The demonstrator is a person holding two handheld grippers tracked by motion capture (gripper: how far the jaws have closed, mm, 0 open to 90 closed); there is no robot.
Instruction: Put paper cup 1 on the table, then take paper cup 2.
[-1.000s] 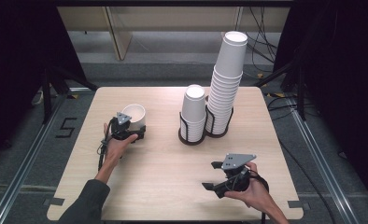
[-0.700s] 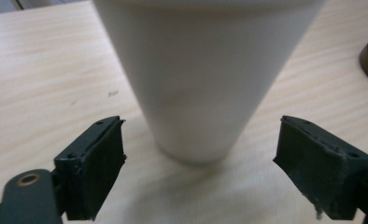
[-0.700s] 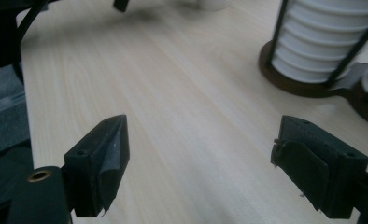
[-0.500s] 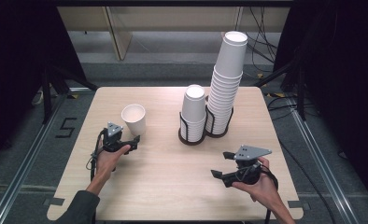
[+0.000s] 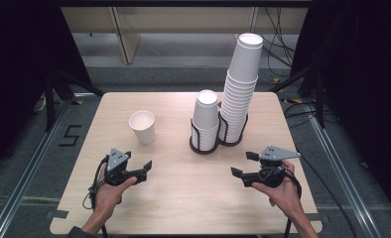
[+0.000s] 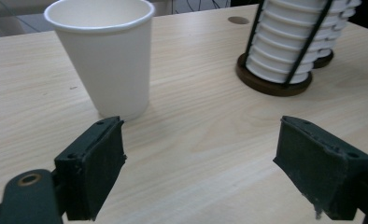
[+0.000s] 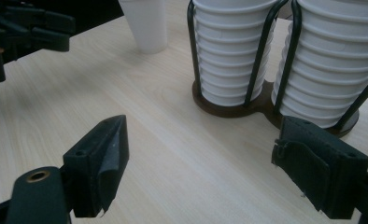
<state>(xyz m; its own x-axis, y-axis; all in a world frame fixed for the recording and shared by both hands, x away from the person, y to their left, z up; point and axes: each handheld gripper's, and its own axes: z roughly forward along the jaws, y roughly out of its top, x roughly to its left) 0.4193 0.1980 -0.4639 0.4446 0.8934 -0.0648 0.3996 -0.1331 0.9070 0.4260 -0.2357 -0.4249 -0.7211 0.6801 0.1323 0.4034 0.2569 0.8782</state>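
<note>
The wooden table (image 5: 183, 198) is seen from above, with a black wire holder (image 5: 218, 144) near its far middle, in which a short stack (image 5: 205, 119) and a tall stack (image 5: 240, 89) of white cups are kept. A single paper cup (image 5: 142, 127) is stood upright left of the holder, apparently empty. The left gripper (image 5: 145, 167) is held just short of the cup, jaws apart, nothing between them. The right gripper (image 5: 242, 165) is likewise held apart, empty.

Table (image 5: 183, 198) evenly lit from overhead, surroundings near black; soft short shadows, no glare. Gripper views slightly soft, esp. at the edges.
</note>
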